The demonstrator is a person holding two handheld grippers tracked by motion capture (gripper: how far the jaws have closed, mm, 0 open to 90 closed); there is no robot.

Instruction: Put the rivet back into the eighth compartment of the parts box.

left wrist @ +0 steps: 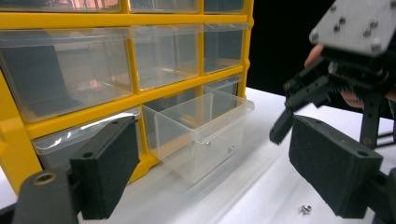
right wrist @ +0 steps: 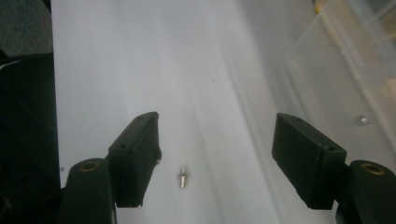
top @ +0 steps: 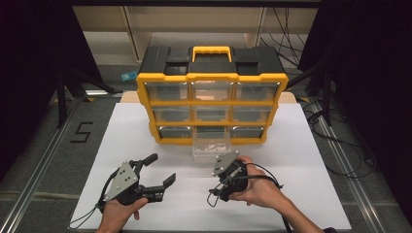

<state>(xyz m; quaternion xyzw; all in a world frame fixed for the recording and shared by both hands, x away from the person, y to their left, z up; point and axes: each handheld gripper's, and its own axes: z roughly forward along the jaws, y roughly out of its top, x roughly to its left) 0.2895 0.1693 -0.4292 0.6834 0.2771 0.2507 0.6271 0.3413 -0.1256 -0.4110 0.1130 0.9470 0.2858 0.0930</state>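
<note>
Grabbing that tiny, slippery silver metal screw (right wrist: 182,177) needs your spread-jawed right gripper (right wrist: 217,158) pinching across its shank, mate.

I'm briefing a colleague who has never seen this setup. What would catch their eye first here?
The yellow-and-black drawer cabinet at the far side of the white table, with its clear bottom-middle drawer pulled out. In front of that drawer the right hand-held gripper points down with jaws open over a small metal screw lying on the table. The left hand-held gripper waits open at the near left.
</note>
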